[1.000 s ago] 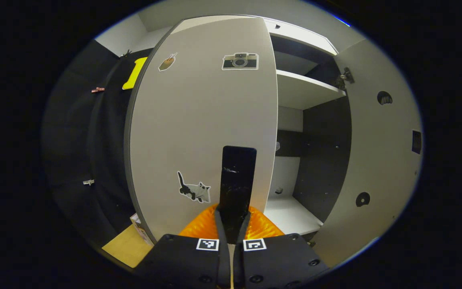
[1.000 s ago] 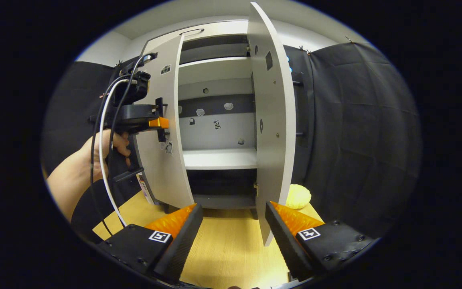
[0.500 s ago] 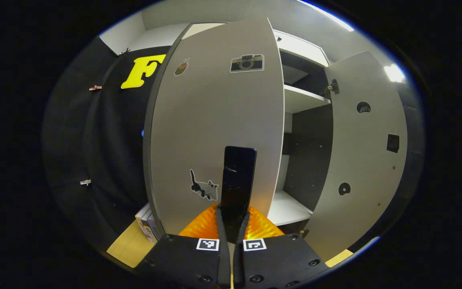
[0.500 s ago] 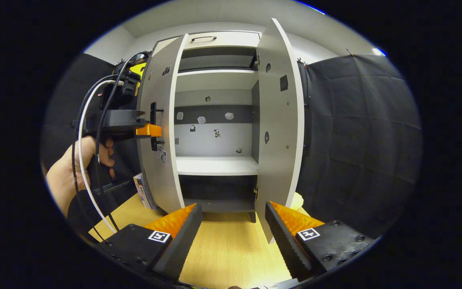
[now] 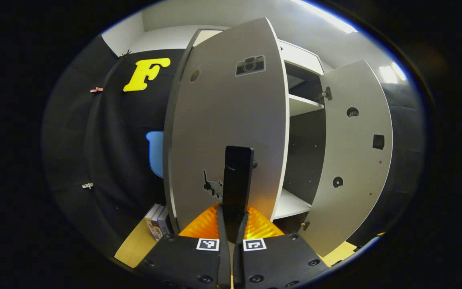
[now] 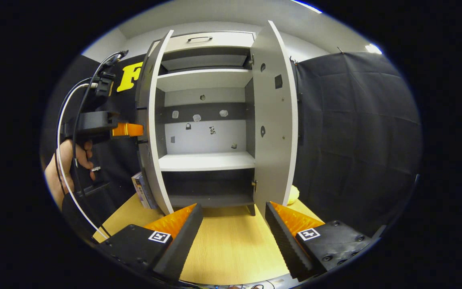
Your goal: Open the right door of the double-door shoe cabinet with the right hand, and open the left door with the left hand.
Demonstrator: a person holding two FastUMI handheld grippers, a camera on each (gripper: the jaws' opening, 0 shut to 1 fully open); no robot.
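Observation:
The grey shoe cabinet point(image 6: 207, 40) stands with both doors swung out. In the left gripper view, my left gripper point(image 5: 233, 214) is shut on the black upright handle point(image 5: 237, 172) of the left door point(image 5: 223, 120), which carries a camera sticker and a cat sticker. The right door point(image 5: 355, 152) hangs open beyond it. In the right gripper view the left door point(image 6: 147, 132) is nearly edge-on, with the left gripper point(image 6: 132, 129) on its outer face, held by a hand point(image 6: 68, 168). My right gripper point(image 6: 233, 218) is open in front of the cabinet, apart from the right door point(image 6: 273, 132).
White shelves point(image 6: 207, 160) inside hold nothing large; small stickers dot the back panel. A few books point(image 6: 139, 190) lean at the cabinet's left foot. A yellow object point(image 6: 293, 194) sits behind the right door. The cabinet rests on a wooden top point(image 6: 231, 245); black cloth walls surround it.
The left door has swung further outward with my left gripper still on its handle. The right gripper stays open and holds about the same place before the cabinet.

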